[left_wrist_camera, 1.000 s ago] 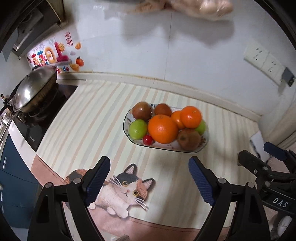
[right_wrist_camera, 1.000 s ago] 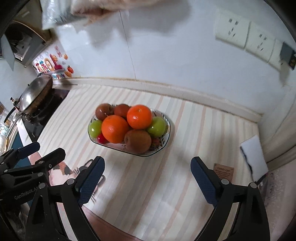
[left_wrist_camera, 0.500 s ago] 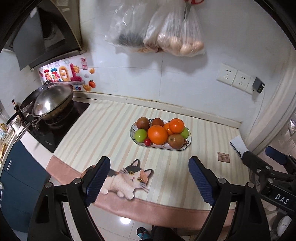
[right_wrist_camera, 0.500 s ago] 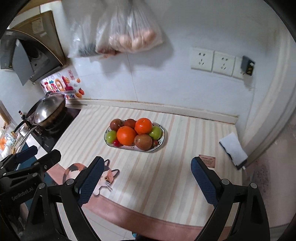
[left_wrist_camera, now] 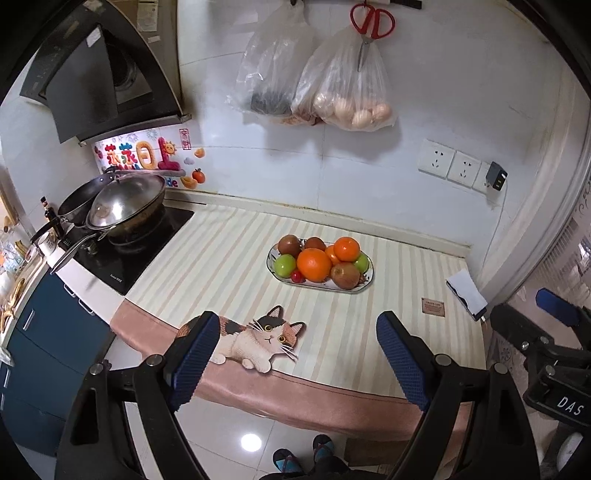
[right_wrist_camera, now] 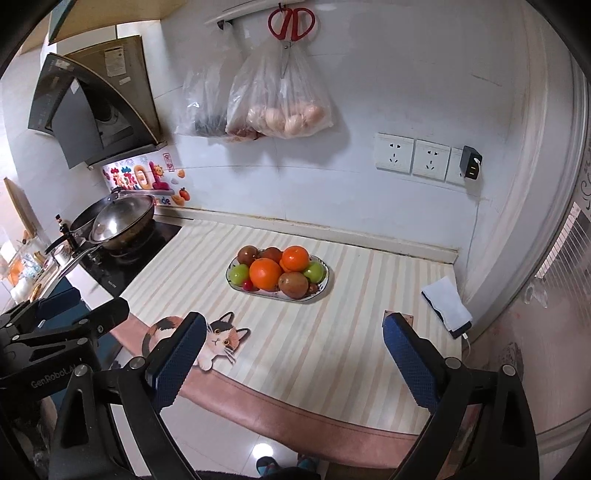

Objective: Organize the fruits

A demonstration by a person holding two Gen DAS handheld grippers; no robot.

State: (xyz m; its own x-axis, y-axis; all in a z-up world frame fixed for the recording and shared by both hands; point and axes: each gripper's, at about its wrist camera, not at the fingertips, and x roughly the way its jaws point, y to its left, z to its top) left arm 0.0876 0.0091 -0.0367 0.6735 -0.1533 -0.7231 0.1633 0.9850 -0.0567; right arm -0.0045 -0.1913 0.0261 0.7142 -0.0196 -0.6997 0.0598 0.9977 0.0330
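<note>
Your left gripper (left_wrist_camera: 295, 332) and right gripper (right_wrist_camera: 293, 334) are wide apart, empty; the fruit plate (left_wrist_camera: 365, 282) sits mid-frame.

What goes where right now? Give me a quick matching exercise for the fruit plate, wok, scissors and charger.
Things:
1. fruit plate
2. wok
3. red scissors
4. black charger

Places:
A. plugged into a wall socket
B. on the stove
C. hanging on the wall above the bags
D. on the striped counter mat

Pairs: 1-D, 2-B, 3-C, 4-A
</note>
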